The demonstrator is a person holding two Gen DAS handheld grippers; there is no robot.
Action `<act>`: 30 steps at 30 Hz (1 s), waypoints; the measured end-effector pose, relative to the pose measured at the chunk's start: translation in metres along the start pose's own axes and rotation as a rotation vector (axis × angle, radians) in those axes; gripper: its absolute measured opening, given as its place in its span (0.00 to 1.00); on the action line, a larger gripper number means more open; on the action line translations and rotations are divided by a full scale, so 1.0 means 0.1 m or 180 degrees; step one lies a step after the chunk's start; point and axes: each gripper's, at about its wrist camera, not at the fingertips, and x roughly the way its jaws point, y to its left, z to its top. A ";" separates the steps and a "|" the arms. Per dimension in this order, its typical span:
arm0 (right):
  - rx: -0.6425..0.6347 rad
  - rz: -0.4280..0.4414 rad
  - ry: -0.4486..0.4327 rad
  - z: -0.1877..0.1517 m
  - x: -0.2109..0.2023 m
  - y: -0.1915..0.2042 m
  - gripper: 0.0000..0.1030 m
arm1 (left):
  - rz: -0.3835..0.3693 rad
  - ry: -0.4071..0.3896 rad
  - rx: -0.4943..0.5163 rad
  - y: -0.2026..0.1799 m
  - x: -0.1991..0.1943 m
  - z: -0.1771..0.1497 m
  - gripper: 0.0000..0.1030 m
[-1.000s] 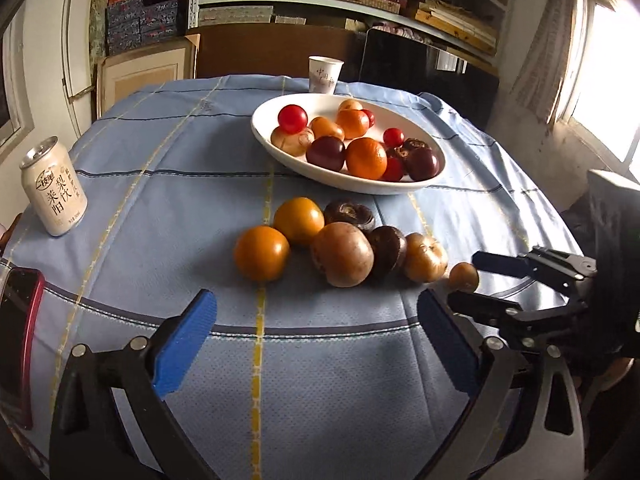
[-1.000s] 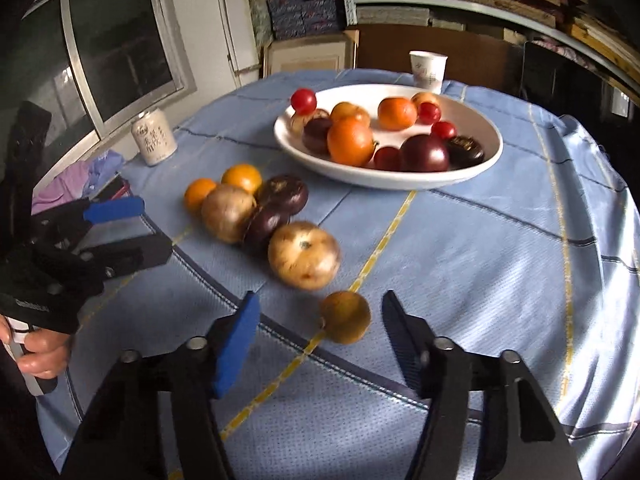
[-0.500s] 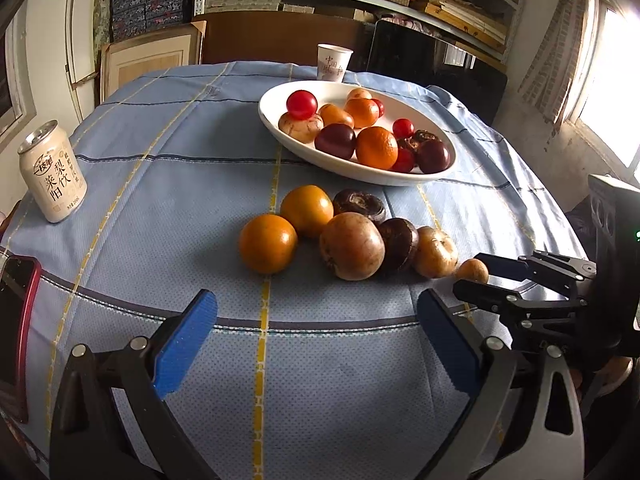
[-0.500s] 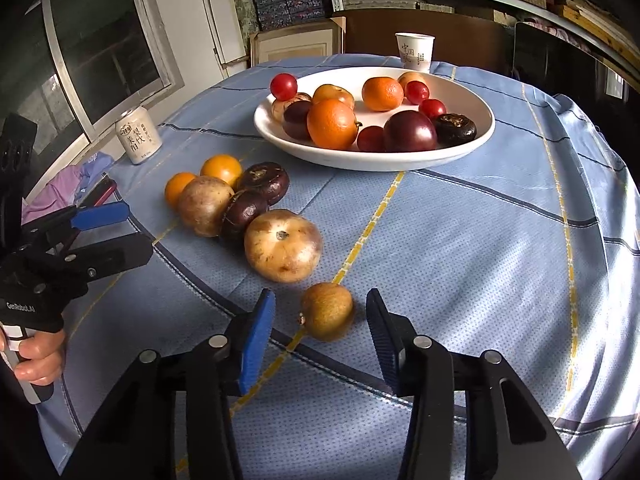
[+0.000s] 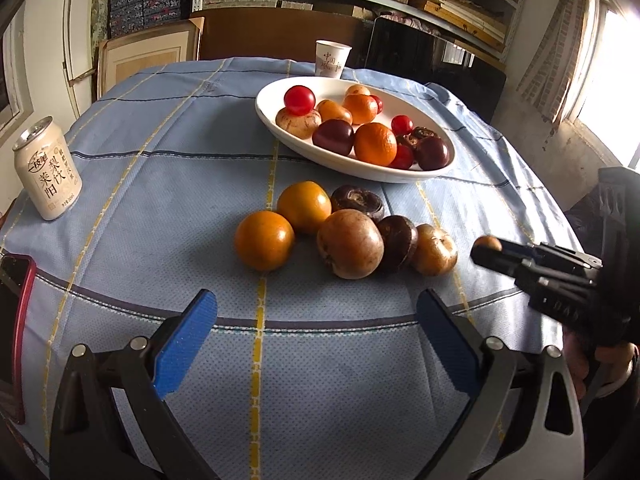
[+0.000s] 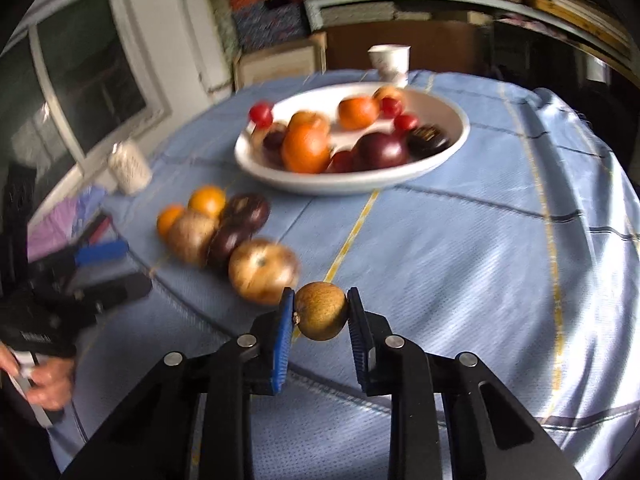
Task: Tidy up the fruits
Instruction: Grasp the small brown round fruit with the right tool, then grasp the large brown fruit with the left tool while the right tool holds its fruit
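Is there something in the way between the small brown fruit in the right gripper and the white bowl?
Nothing blocks it. The right gripper is shut on the small brown fruit, and bare blue tablecloth lies between it and the white bowl. The loose fruit pile sits off to the left of that path.

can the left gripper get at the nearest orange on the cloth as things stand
Probably yes: the left gripper is open and empty, and only bare tablecloth lies between it and the nearest orange, which has clear space on its near side.
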 end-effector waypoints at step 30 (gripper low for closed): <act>0.0152 0.0034 0.0099 0.00 -0.02 -0.07 0.26 | -0.0292 0.0024 0.0754 -0.18 0.30 0.30 0.39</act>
